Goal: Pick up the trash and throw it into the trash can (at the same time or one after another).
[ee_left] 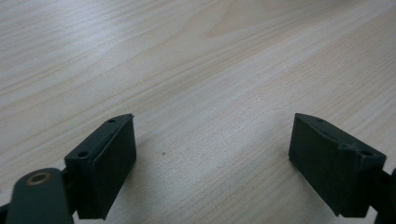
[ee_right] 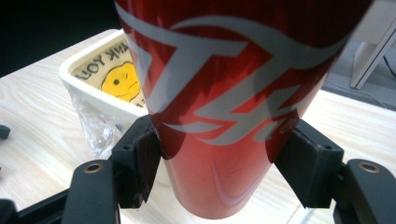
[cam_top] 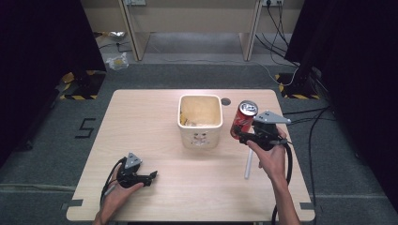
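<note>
Left gripper [cam_top: 151,177] is parked low near the tabletop's [cam_top: 141,112] near-left corner, jaws spread wide with only bare wood between them in the left gripper view. It carries nothing, probably kept idle and out of the way.

A thin pale rod [cam_top: 248,163] lies flat on the wood toward the near-right side, just beside the right hand [cam_top: 271,157]. Its purpose cannot be told.

Right gripper [cam_top: 242,136] is clamped on a red can [cam_top: 243,120], held lifted off the tabletop right of centre. In the right gripper view the can [ee_right: 229,107] sits squarely between the two jaws, both pads pressed on its lower body, the bottom rim hanging just below them. The can is tilted, top leaning away. The grip low on the body is judged to leave the top free for tipping or dropping.

A cream square bin [cam_top: 200,139] stands mid-tabletop toward the far edge, just left of the can and apart from it. It is lined, with some clear wrap and a smiley print seen inside. The bin is judged the likely destination; the can is not over the opening yet.
</note>
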A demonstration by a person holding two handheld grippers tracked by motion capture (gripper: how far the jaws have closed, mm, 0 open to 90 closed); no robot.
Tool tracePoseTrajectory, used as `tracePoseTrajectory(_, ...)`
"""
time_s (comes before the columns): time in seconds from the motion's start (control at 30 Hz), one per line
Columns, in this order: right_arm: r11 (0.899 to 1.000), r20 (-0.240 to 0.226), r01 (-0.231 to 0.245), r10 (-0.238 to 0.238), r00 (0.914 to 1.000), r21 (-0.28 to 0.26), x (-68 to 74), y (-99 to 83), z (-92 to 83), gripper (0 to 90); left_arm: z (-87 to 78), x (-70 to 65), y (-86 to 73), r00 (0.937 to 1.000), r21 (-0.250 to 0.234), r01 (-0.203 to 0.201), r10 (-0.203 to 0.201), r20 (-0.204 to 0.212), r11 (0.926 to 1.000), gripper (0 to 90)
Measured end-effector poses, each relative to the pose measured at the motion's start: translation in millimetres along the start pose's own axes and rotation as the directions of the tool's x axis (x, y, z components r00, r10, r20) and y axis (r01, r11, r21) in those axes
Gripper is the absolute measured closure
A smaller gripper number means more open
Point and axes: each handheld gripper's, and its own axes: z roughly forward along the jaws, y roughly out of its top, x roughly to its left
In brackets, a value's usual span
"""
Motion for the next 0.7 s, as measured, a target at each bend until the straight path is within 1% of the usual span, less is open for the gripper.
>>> tracePoseTrajectory(0.07, 1.000, -0.005, -0.011, 0.010, 0.9999, -0.009, -1.0, 7.0, -1.0, 34.2, 0.0, 0.0, 0.0, 1.0000, 0.000, 0.000, 0.000, 0.000, 1.0000, 14.2)
tracePoseTrajectory(0.13, 1.000, -0.009, -0.008, 0.008, 0.9999, -0.010, -1.5, 11.7, -1.1, 34.2, -0.4, 0.5, 0.1, 1.0000, 0.007, -0.007, 0.007, 0.000, 1.0000, 14.2)
tracePoseTrajectory(0.17, 1.000, -0.007, -0.005, 0.005, 1.0000, -0.010, -1.5, 14.0, -0.9, 34.2, 0.0, 0.0, 0.0, 1.0000, 0.000, 0.001, -0.001, 0.000, 1.0000, 14.2)
tracePoseTrajectory(0.27, 1.000, -0.014, -0.007, 0.007, 0.9999, -0.012, -1.2, 18.3, -0.1, 34.2, 0.0, 0.0, 0.0, 1.0000, 0.000, 0.000, 0.000, 0.000, 1.0000, 14.2)
tracePoseTrajectory(0.3, 1.000, -0.022, -0.003, 0.003, 0.9997, -0.010, 0.0, 22.8, 0.8, 34.2, -0.2, 0.2, 0.1, 1.0000, 0.004, -0.004, 0.004, 0.000, 1.0000, 14.2)
tracePoseTrajectory(0.33, 1.000, -0.022, -0.003, 0.003, 0.9997, -0.010, 0.0, 22.8, 0.8, 34.2, -0.2, 0.2, 0.1, 1.0000, 0.004, -0.004, 0.004, 0.000, 1.0000, 14.2)
tracePoseTrajectory(0.37, 1.000, -0.025, 0.002, -0.002, 0.9997, -0.012, 1.7, 28.4, 1.5, 34.3, -0.2, 0.2, 0.0, 1.0000, 0.004, -0.004, 0.004, 0.000, 1.0000, 14.2)
tracePoseTrajectory(0.43, 1.000, -0.027, 0.004, -0.004, 0.9996, -0.014, 2.1, 30.3, 1.8, 34.3, -0.2, 0.2, 0.0, 1.0000, 0.004, -0.004, 0.004, 0.000, 1.0000, 14.2)
tracePoseTrajectory(0.47, 1.000, -0.034, 0.005, -0.006, 0.9994, -0.019, 3.3, 35.5, 2.9, 34.3, -0.1, 0.1, 0.0, 1.0000, 0.003, -0.002, 0.002, 0.000, 1.0000, 14.2)
tracePoseTrajectory(0.57, 1.000, -0.040, 0.009, -0.010, 0.9991, -0.025, 5.7, 43.4, 4.7, 34.3, -0.1, 0.1, 0.0, 1.0000, 0.002, -0.002, 0.002, 0.000, 1.0000, 14.2)
tracePoseTrajectory(0.67, 1.000, -0.048, 0.014, -0.015, 0.9987, -0.028, 8.6, 48.1, 7.1, 34.3, -0.1, 0.1, 0.0, 1.0000, 0.001, -0.001, 0.001, 0.000, 1.0000, 14.2)
tracePoseTrajectory(0.7, 0.999, -0.058, 0.022, -0.024, 0.9981, -0.030, 12.6, 52.7, 10.3, 34.3, -0.1, 0.1, 0.0, 1.0000, 0.001, 0.000, 0.000, 0.000, 1.0000, 14.2)
